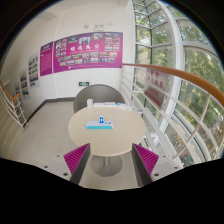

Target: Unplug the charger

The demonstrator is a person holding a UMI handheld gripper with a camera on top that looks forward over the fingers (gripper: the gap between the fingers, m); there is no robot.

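A round white table (105,139) stands ahead of me, beyond my fingers. On its middle lies a small blue and white thing (99,125), probably the charger with its socket strip; its details are too small to tell. My gripper (111,160) is open and empty, its pink pads (77,157) spread wide, well short of the thing on the table, with the table's near edge showing between them.
A grey chair (96,97) stands behind the table. Pink posters (85,52) hang on the back wall. Tall glazed windows (175,70) with a wooden handrail (170,72) curve along the right. Pale floor (45,125) spreads to the left of the table.
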